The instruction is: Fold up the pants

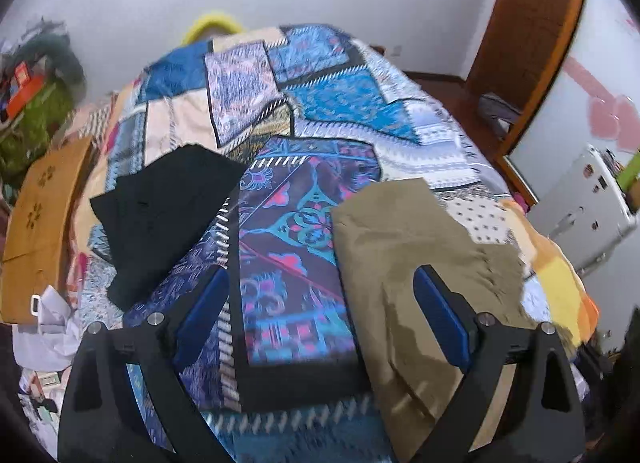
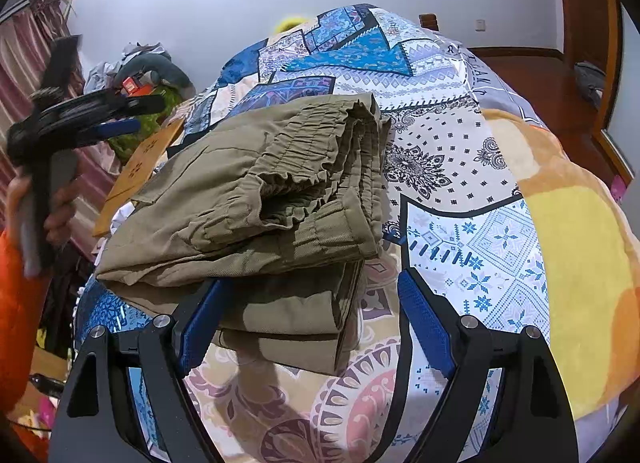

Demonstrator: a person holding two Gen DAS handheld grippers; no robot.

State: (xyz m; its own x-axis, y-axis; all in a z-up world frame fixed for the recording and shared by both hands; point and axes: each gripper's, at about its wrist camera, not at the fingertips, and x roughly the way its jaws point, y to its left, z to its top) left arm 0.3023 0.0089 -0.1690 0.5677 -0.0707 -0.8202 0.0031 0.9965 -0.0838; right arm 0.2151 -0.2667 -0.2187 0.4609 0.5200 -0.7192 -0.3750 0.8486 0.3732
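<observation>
Olive-khaki pants [image 2: 256, 199] lie folded in a stack on the patterned bed cover, the elastic waistband on top facing right. In the left wrist view the pants [image 1: 400, 247] lie flat at the right. My left gripper [image 1: 322, 283] is open and empty above the bed, its right finger over the pants' edge. It also shows in the right wrist view [image 2: 116, 115], held in a hand at the left. My right gripper [image 2: 312, 287] is open and empty, just in front of the folded stack.
A folded black garment [image 1: 160, 215] lies on the bed at the left. A wooden board [image 1: 36, 223] stands at the bed's left side amid clutter. A wooden door frame [image 1: 532, 31] and a white appliance [image 1: 584, 203] are at the right. A yellow-orange blanket [image 2: 572, 263] covers the bed's right edge.
</observation>
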